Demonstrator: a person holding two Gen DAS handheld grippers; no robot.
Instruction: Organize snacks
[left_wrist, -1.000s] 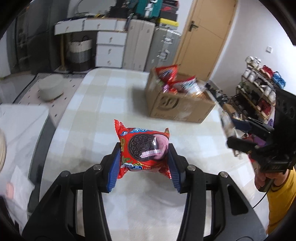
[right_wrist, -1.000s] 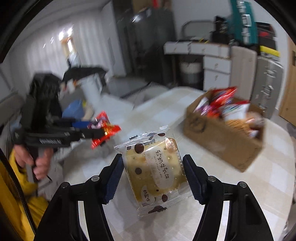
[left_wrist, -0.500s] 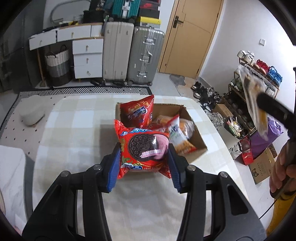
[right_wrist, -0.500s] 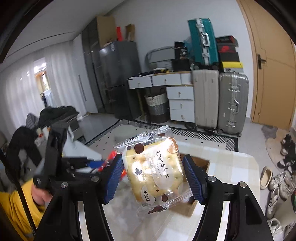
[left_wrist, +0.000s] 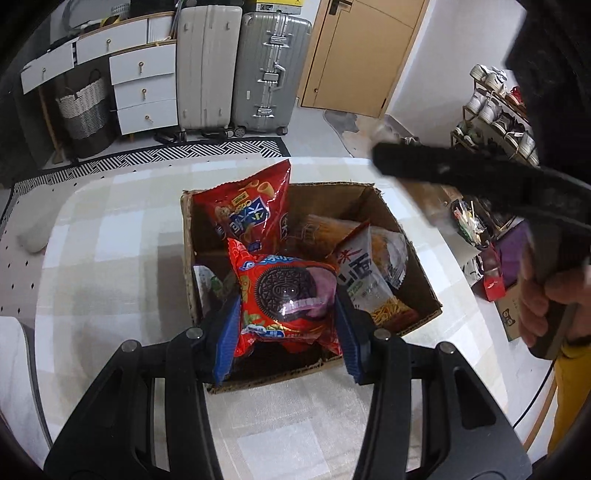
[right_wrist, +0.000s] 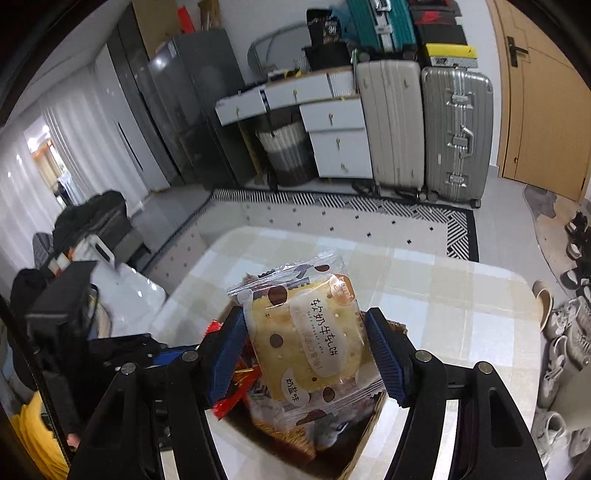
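Note:
My left gripper is shut on a red Oreo snack pack and holds it over the near end of an open cardboard box. The box holds a red chip bag, a white noodle pack and other snacks. My right gripper is shut on a clear pack of yellow nougat crackers, held above the same box, which is mostly hidden behind the pack. The right gripper's body shows blurred in the left wrist view. The left gripper shows in the right wrist view.
The box stands on a table with a pale checked cloth. Suitcases, white drawers and a woven basket stand at the far wall. A shoe rack is on the right. A white surface lies left of the table.
Both grippers have swung in over the cardboard box with their packs still held. The box now lies right beneath the Oreo pack and beneath the cracker pack.

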